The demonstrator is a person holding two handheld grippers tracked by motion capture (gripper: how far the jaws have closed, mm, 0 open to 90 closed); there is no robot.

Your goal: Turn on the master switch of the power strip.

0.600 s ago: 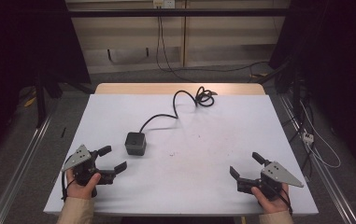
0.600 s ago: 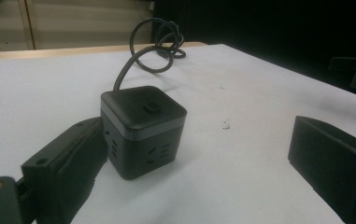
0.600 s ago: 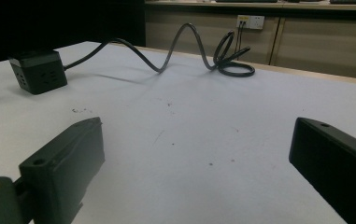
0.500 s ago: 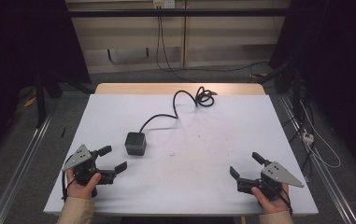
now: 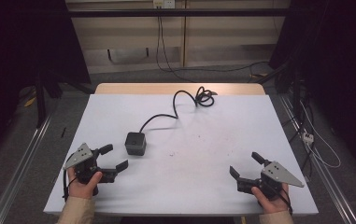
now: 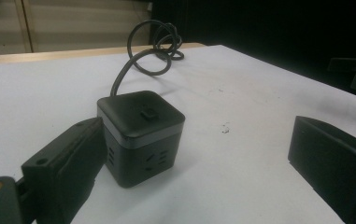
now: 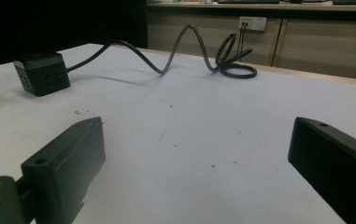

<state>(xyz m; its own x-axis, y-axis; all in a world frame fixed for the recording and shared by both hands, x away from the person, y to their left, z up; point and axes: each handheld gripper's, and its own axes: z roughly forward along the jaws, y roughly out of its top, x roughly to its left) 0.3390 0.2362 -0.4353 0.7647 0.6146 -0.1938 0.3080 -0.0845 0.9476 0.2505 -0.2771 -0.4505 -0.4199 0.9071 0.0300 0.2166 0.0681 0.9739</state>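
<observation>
White tabletop [image 5: 203,186] is lying under dim light, its wooden far edge showing, dark floor and metal rails running along both sides. Left gripper [image 5: 111,157] is resting near the front left corner, jaws standing wide apart with nothing between them. Power cube [image 5: 135,143] is sitting just beyond those jaws, not touching: black, rounded, a pale band circling its upper part, socket slots facing sideways, a small button on top. Black cable [image 5: 175,109] is trailing from it toward a loose coil near the far edge. Right gripper [image 5: 245,166] is resting near the front right corner, jaws likewise spread on nothing, bare table stretching between the two.
</observation>
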